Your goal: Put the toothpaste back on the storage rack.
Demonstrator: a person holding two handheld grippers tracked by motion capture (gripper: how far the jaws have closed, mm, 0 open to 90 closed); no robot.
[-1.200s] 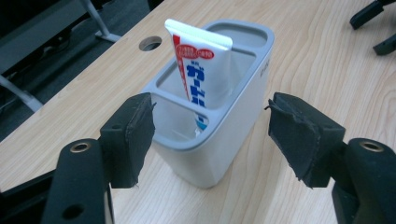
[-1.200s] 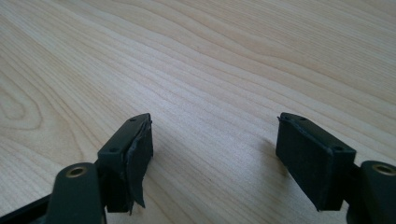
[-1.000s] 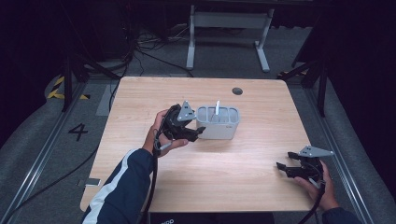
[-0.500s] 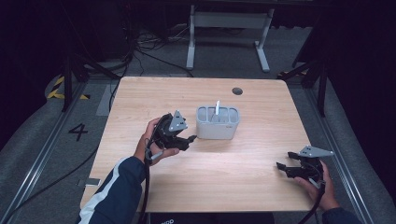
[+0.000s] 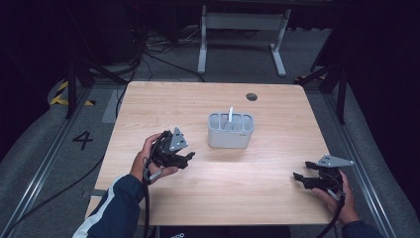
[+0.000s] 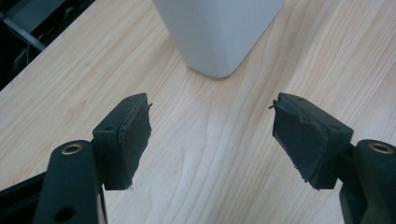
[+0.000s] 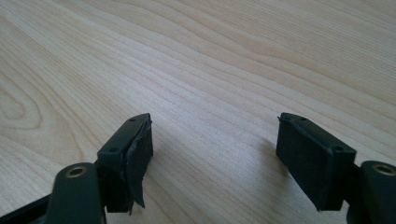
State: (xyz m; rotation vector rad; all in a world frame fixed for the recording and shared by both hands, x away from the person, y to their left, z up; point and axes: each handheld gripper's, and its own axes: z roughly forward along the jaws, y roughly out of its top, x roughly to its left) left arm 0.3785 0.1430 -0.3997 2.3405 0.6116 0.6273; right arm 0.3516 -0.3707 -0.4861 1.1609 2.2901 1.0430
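Left gripper (image 5: 187, 157) has pulled back from the grey caddy (image 5: 231, 131) toward the near-left, now apart from it; jaws wide open, empty. Caddy sits mid-table (image 5: 277, 114), unmoved, a white stick (image 5: 230, 115) upright inside. Right gripper (image 5: 300, 179) unchanged at near-right edge, jaws wide open, empty.

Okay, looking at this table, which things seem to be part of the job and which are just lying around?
Likely part of the job:
grey holder
white stick standing in it
left claw, open
right claw, open

Just around:
table
white frame on the floor
cables
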